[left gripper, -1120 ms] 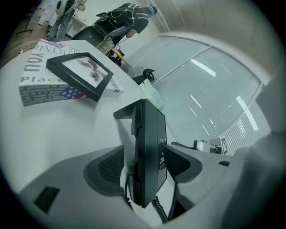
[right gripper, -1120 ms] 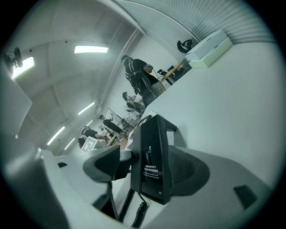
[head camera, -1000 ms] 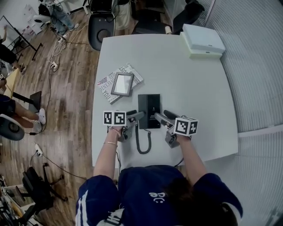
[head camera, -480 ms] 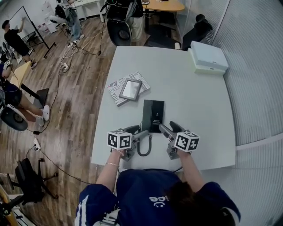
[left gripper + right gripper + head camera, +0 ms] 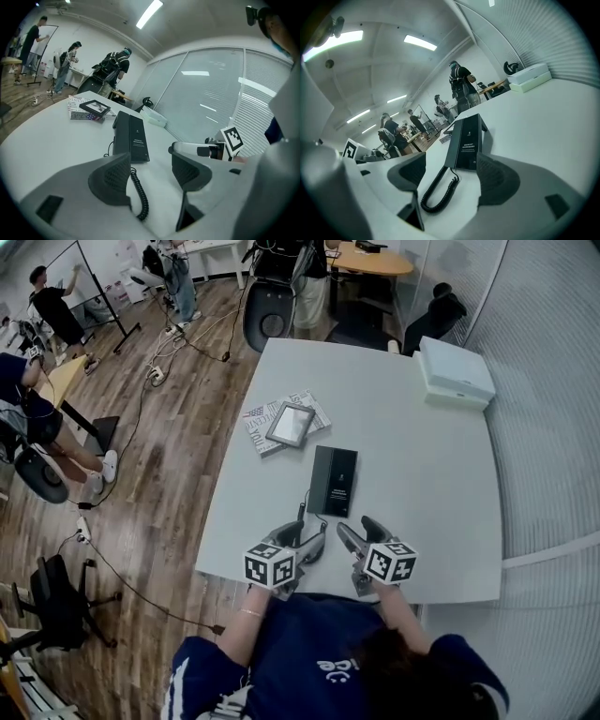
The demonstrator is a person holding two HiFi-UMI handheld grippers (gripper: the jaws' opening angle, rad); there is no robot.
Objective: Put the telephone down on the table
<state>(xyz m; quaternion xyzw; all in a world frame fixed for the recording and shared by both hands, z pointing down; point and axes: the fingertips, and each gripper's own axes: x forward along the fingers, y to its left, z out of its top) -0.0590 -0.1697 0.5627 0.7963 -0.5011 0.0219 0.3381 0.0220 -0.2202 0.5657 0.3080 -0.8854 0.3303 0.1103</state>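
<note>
The black telephone (image 5: 334,481) lies flat on the white table (image 5: 422,456), its coiled cord (image 5: 310,552) curling toward the near edge. In the left gripper view the telephone (image 5: 130,136) lies ahead and the cord (image 5: 138,192) runs down between the jaws. My left gripper (image 5: 302,536) is open and holds nothing, at the near edge just short of the phone. My right gripper (image 5: 356,529) is open too, beside it on the right. The right gripper view shows the telephone (image 5: 465,141) and cord (image 5: 437,191) ahead of the empty jaws.
A magazine with a grey tablet (image 5: 289,423) on it lies left of the phone. White boxes (image 5: 456,371) are stacked at the far right corner. An office chair (image 5: 270,310) stands past the far edge. People (image 5: 58,313) stand off to the left on the wooden floor.
Both grippers have drawn back from the telephone toward the table's near edge. The phone stays flat on the table. The head view has shifted, showing more of the room.
</note>
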